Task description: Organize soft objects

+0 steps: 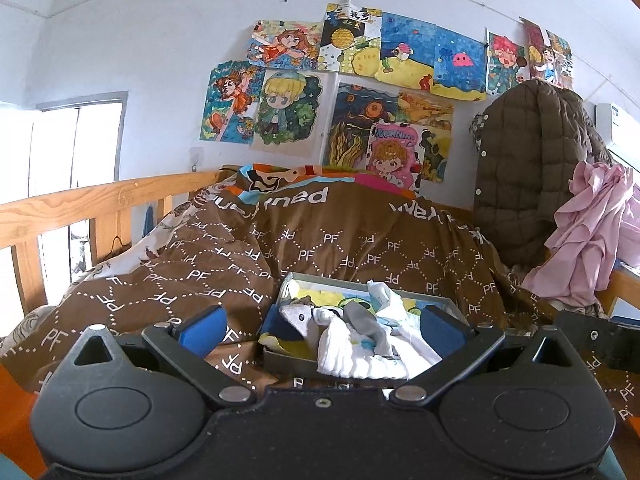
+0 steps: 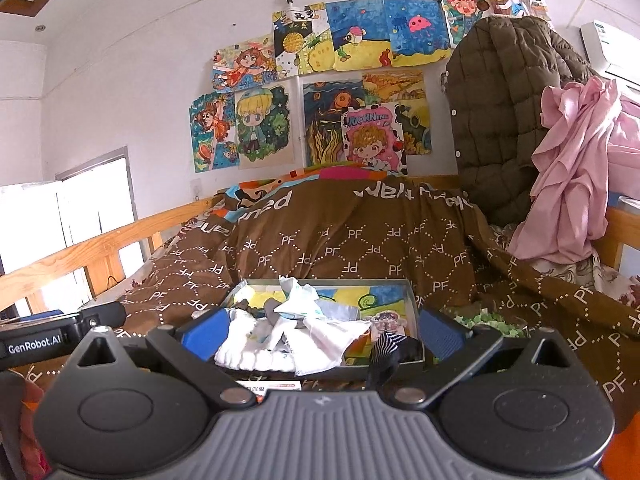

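Both tongs are spread wide and grip nothing. Just ahead of the left tongs [image 1: 322, 330] a shallow box [image 1: 288, 358] rests on the brown bedspread [image 1: 320, 240], heaped with white socks [image 1: 352, 354]. Between the pads of the right tongs [image 2: 320, 330], a striped sock [image 2: 386, 346] hangs over the box's near rim.

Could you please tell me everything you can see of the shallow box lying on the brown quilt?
The box is a shallow, open rectangular tray with thin grey walls, apparently card or tin, and a bright yellow-and-blue cartoon print inside. It lies flat on the brown quilt. White socks and crumpled white cloth fill its middle, and a dark striped sock hangs over its near edge. No fingers touch it.
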Demonstrator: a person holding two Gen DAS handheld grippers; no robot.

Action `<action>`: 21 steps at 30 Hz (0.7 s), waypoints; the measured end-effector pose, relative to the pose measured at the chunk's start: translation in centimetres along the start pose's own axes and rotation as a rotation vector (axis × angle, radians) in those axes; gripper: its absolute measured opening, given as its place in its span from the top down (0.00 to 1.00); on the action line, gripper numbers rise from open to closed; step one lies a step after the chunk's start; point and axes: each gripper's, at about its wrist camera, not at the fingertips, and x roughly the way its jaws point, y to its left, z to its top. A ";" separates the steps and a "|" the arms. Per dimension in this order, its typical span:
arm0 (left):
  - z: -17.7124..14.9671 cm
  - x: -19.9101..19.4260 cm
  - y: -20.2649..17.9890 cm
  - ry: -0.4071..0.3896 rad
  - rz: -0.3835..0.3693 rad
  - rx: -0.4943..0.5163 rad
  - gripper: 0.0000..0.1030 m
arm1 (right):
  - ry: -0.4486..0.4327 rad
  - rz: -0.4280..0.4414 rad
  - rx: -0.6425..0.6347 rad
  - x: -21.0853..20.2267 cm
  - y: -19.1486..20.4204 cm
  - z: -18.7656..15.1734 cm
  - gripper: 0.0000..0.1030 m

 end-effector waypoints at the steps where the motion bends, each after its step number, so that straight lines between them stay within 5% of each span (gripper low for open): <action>1: 0.0 0.0 0.1 0.001 0.000 -0.001 0.01 | 0.002 -0.001 -0.001 -0.1 0.1 -0.1 0.00; 21: -2.7 -0.8 0.7 0.094 -0.010 0.013 0.01 | 0.065 -0.028 0.003 -1.1 0.7 -1.7 0.00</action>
